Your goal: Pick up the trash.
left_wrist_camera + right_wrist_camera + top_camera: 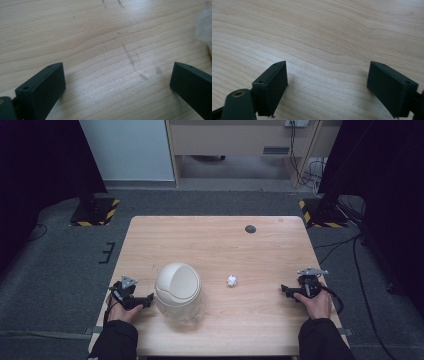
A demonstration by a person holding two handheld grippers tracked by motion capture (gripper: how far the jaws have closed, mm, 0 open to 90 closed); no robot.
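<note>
A white domed bin with a swing lid [178,289] stands on the wooden table [215,245], left of middle near the front. A small crumpled white paper ball [232,280] lies to its right. My left gripper [148,299] rests on the table just left of the bin, held by a hand, jaws wide open over bare wood [117,75]. A pale edge of the bin [203,27] is at the right of the left gripper view. My right gripper [285,290] rests near the table's right edge, also wide open over bare wood [327,75], with nothing between its jaws.
A small dark round mark [250,229] sits at the table's far side. Grey carpet surrounds the table, with black stands on hazard-striped bases [95,210] at both far corners and cables [360,270] trailing on the right.
</note>
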